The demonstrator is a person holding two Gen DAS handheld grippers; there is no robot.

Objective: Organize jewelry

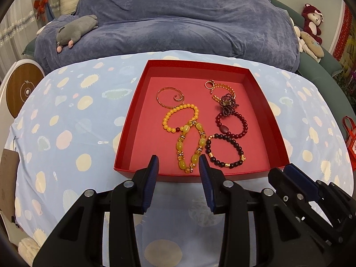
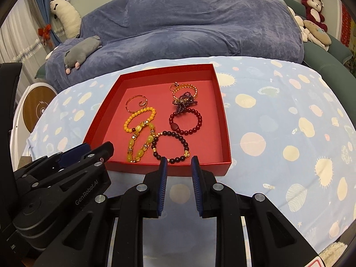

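A shallow red box [image 1: 200, 64] [image 2: 225, 120] sits on the spotted blue cloth and holds several bracelets. Among them are a yellow bead bracelet [image 1: 170, 113], a chunky yellow-green one [image 1: 179, 146], a dark bead one with gold spacers [image 1: 239, 149], a red bead one [image 1: 244, 122], a purple bead cluster [image 1: 227, 102], a gold chain [image 1: 224, 86] and a thin gold bangle [image 1: 162, 103]. My left gripper [image 1: 178, 159] hovers at the box's near edge, open, nothing between its pads. My right gripper [image 2: 179, 158] hangs beside it at the same edge, narrowly open and empty.
The table's spotted cloth [image 1: 66, 133] spreads wide on both sides of the box. Behind it is a sofa under a blue cover [image 1: 178, 22] with a grey plush [image 1: 75, 30]. A round white device [image 1: 22, 89] stands at the left, a red bag [image 1: 350, 138] at the right.
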